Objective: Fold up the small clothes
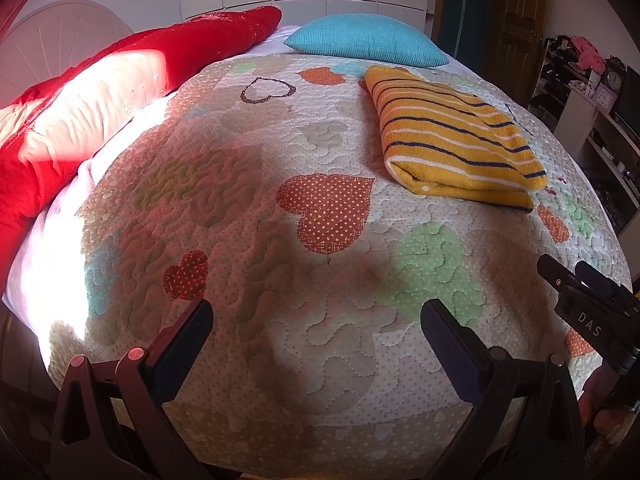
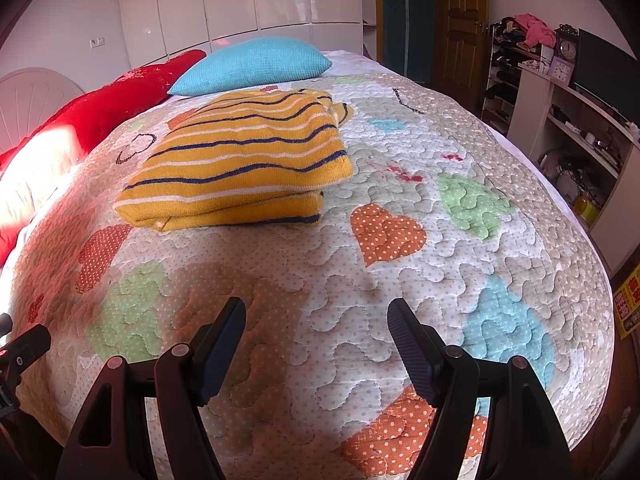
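A yellow garment with dark blue and white stripes (image 1: 452, 136) lies folded into a thick rectangle on the quilted heart-pattern bedspread (image 1: 280, 272). It also shows in the right wrist view (image 2: 244, 164), ahead and to the left. My left gripper (image 1: 316, 320) is open and empty, low over the near part of the bed, well short of the garment. My right gripper (image 2: 316, 320) is open and empty, also near the front of the bed. The right gripper's body shows at the right edge of the left wrist view (image 1: 588, 300).
A turquoise pillow (image 1: 364, 42) lies behind the garment and a red quilt (image 1: 100, 92) runs along the bed's left side. White wardrobes stand at the back. A wooden door (image 2: 460, 20) and cluttered shelves (image 2: 576, 128) stand to the right.
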`<state>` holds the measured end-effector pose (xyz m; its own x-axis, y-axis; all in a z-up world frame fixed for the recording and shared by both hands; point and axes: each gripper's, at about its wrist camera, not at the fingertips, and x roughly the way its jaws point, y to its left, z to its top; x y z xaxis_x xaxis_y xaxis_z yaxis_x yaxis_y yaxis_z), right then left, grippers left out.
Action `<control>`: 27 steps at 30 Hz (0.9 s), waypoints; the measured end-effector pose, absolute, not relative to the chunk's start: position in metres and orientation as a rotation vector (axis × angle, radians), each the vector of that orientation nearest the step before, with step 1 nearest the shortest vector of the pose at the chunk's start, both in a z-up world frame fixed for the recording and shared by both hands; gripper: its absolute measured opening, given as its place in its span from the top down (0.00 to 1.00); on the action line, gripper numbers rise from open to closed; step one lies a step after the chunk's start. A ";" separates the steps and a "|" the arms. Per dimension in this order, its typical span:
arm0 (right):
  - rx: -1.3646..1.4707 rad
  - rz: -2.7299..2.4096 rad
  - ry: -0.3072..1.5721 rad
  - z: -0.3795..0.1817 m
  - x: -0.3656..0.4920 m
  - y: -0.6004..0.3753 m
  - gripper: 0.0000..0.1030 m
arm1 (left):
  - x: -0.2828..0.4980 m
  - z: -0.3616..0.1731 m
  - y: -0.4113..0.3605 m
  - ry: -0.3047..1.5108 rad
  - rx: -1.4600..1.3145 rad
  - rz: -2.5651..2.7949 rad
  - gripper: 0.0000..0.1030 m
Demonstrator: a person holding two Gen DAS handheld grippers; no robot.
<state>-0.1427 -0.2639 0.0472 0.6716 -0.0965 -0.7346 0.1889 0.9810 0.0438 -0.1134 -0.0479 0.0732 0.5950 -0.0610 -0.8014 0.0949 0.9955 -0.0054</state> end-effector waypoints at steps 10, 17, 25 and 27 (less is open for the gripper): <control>0.135 -0.165 0.793 0.052 -0.148 -0.268 0.24 | -0.112 0.071 -0.051 0.946 0.027 -0.098 0.00; 0.139 -0.167 0.785 0.053 -0.149 -0.270 0.23 | -0.112 0.070 -0.053 0.949 0.029 -0.102 0.00; 0.157 -0.175 0.772 0.053 -0.151 -0.272 0.23 | -0.115 0.075 -0.056 0.912 0.005 -0.113 0.00; 0.162 -0.177 0.771 0.053 -0.151 -0.272 0.23 | -0.117 0.076 -0.058 0.902 0.019 -0.107 0.00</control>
<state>-0.1508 -0.2723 0.0527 0.7034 -0.0993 -0.7038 0.2178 0.9727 0.0805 -0.1174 -0.0578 0.0762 0.6153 -0.0847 -0.7838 0.1010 0.9945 -0.0282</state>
